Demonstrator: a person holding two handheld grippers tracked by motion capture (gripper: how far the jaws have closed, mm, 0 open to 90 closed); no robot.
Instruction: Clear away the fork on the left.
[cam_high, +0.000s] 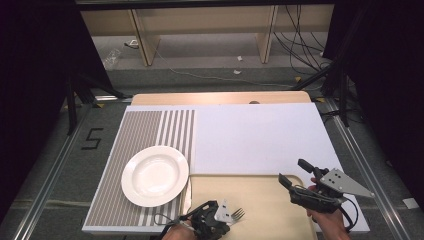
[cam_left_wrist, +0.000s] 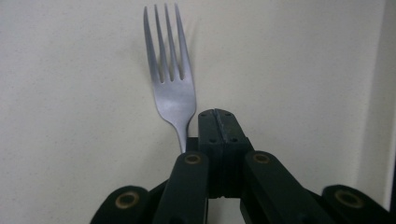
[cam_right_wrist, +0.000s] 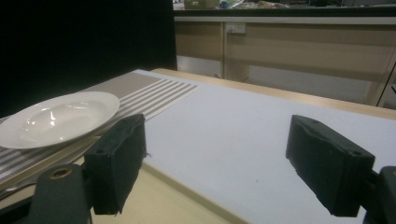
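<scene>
A silver fork (cam_left_wrist: 173, 88) lies tines forward on the beige tray (cam_high: 260, 200); its tines (cam_high: 238, 214) stick out to the right of my left gripper (cam_high: 222, 214). That gripper (cam_left_wrist: 217, 116) is low at the tray's near left corner with its jaws closed together. The fork's neck slips in under the left jaw and the handle is hidden beneath. My right gripper (cam_high: 292, 170) hovers over the tray's far right corner, jaws wide apart with nothing between them (cam_right_wrist: 215, 158). A white plate (cam_high: 155, 175) rests on the striped placemat (cam_high: 140, 130).
The white board (cam_high: 250, 135) under the tray covers most of the table. In the right gripper view the plate (cam_right_wrist: 56, 119) sits far left on the mat. Wooden furniture legs and cables stand beyond the far edge. Dark curtains flank both sides.
</scene>
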